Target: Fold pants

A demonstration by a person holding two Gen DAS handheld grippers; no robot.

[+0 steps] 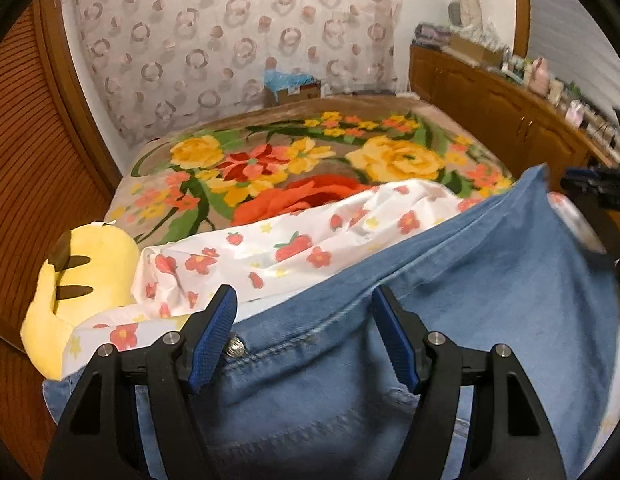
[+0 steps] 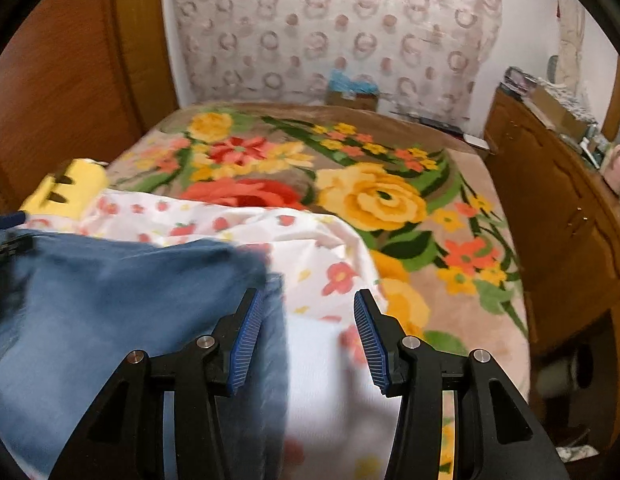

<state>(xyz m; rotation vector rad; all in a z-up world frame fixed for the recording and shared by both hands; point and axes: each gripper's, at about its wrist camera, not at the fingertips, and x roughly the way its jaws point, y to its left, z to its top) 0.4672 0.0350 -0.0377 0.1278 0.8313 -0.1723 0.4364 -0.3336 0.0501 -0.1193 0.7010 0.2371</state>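
Blue denim pants [image 1: 450, 280] lie on a white strawberry-print sheet [image 1: 294, 240] on the bed. In the left wrist view my left gripper [image 1: 304, 300] is open, its jaws spread over the waistband beside the metal button [image 1: 236, 347]. In the right wrist view the pants [image 2: 110, 300] lie at the left, blurred at their right edge. My right gripper [image 2: 308, 304] is open and empty above that edge and the sheet [image 2: 322, 264]. The right gripper also shows at the right edge of the left wrist view [image 1: 590, 188].
A floral blanket [image 1: 310, 156] covers the bed. A yellow plush toy [image 1: 78, 280] lies at the left by the sheet. A wooden wardrobe [image 1: 18, 160] stands on the left, a wooden cabinet [image 2: 558, 208] with clutter on the right, and a cardboard box [image 2: 352, 94] beyond the bed.
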